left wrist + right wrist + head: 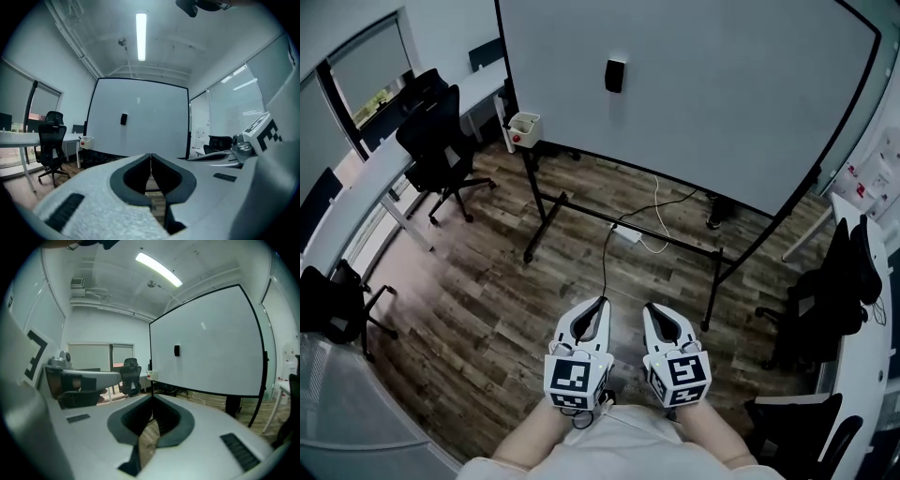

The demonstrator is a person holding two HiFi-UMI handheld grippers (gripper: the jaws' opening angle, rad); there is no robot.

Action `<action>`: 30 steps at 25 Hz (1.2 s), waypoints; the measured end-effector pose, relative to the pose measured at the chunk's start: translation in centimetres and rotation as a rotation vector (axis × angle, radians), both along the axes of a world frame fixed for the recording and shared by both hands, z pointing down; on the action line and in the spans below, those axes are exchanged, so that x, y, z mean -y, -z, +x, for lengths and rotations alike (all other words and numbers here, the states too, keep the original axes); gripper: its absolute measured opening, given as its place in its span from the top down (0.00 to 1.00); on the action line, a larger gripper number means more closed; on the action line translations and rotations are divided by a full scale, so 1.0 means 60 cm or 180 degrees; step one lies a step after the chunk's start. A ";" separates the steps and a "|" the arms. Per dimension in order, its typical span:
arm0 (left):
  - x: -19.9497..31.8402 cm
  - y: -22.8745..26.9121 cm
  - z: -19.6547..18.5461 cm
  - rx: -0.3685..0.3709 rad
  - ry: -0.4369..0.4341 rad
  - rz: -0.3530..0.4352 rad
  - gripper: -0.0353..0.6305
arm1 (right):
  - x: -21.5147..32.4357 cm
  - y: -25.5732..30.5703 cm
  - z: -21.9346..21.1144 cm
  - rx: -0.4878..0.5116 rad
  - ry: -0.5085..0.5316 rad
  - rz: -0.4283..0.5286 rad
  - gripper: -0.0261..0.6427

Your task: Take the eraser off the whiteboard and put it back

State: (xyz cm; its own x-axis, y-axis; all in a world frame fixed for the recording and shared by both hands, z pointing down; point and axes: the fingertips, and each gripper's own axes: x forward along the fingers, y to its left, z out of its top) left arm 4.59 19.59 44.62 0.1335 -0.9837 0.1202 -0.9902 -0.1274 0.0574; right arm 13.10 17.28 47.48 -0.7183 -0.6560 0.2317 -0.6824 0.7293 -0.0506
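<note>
A small black eraser [615, 75] clings to the upper middle of a big white whiteboard [722, 103] on a black wheeled stand. Both grippers hang low in front of me, well short of the board, side by side over the wood floor. My left gripper [599, 303] is shut with nothing in it. My right gripper [650, 308] is also shut and empty. In the left gripper view the eraser [123, 119] shows far ahead above the closed left gripper [150, 155]. The right gripper view shows the eraser [176, 350] on the whiteboard [215, 357], beyond the closed right gripper [152, 397].
A white box with a red button [523, 127] hangs on the stand's left post. A cable and a power strip [628, 234] lie on the floor under the board. Black office chairs [441, 141] and a desk stand at left; another chair [830, 295] and a desk at right.
</note>
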 end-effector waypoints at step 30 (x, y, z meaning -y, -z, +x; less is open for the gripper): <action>0.549 0.030 -0.229 0.0106 0.0208 0.0095 0.92 | 0.560 0.031 -0.213 0.0064 0.0133 0.0154 0.92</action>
State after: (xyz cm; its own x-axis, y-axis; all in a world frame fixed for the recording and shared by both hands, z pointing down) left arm -9.15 -13.35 42.80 0.0652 -0.9934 0.0941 -0.9978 -0.0635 0.0213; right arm 0.34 -16.31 45.61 -0.7494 -0.6355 0.1856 -0.6505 0.7590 -0.0279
